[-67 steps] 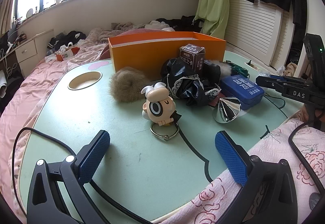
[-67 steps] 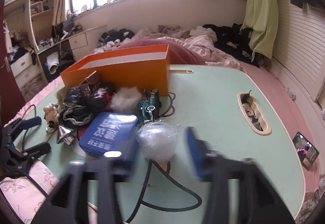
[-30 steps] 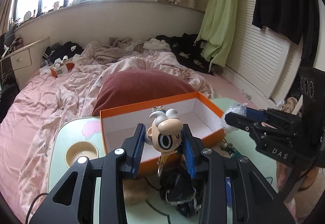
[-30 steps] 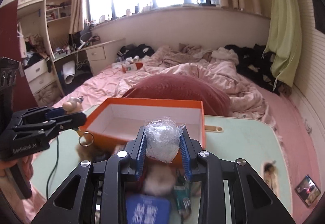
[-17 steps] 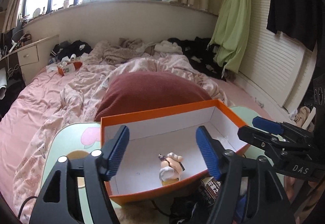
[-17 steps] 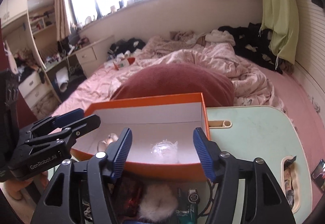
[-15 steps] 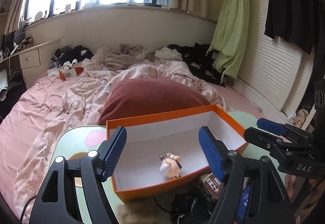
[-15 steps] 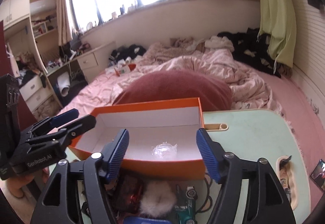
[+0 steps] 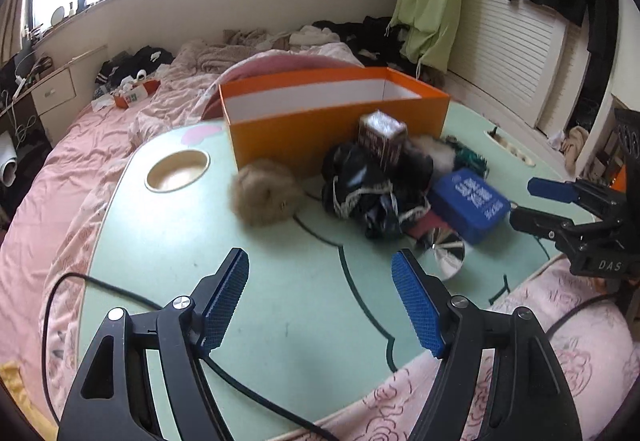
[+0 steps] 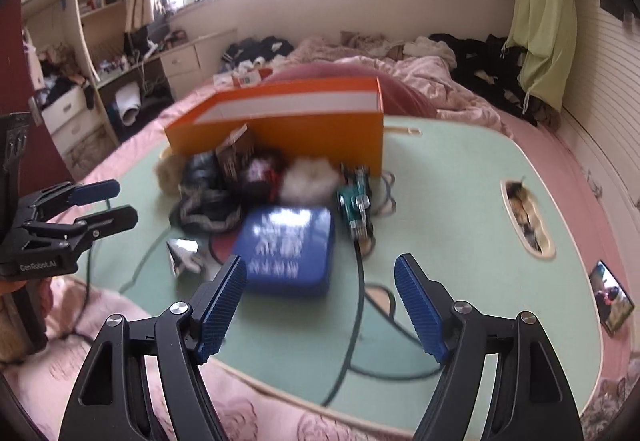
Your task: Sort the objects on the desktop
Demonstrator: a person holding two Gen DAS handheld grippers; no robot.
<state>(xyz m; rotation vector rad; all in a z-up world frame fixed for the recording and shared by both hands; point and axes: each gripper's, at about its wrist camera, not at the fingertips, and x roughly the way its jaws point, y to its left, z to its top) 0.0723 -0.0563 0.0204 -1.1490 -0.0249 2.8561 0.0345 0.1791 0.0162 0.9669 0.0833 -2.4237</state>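
Left to right across the pale green table (image 9: pixel 168 249): round recessed cup well (image 9: pixel 177 169) near the left edge; tan fur pompom (image 9: pixel 264 193) just beside the front wall of the orange box (image 9: pixel 332 129), which stands open-topped at the table's far side, contents hidden from both views. Next, heap of black fabric with white lace trim (image 9: pixel 368 189), small dark carton (image 9: pixel 380 137) upright against it, white fluff ball (image 10: pixel 308 177) behind. Then silver cone (image 9: pixel 442 245) at the near edge of the heap, blue tin with white lettering (image 9: pixel 468 201) touching the heap's right side, green toy vehicle (image 10: pixel 356 201) further right, blurred, possibly a motorcycle. Elongated slot (image 10: pixel 528 217) in the table toward the right edge. Left gripper (image 9: pixel 320 301) low over bare table, jaws wide, nothing between the blue pads. Right gripper (image 10: pixel 320 305) likewise spread wide and empty, above the near edge by the blue tin.
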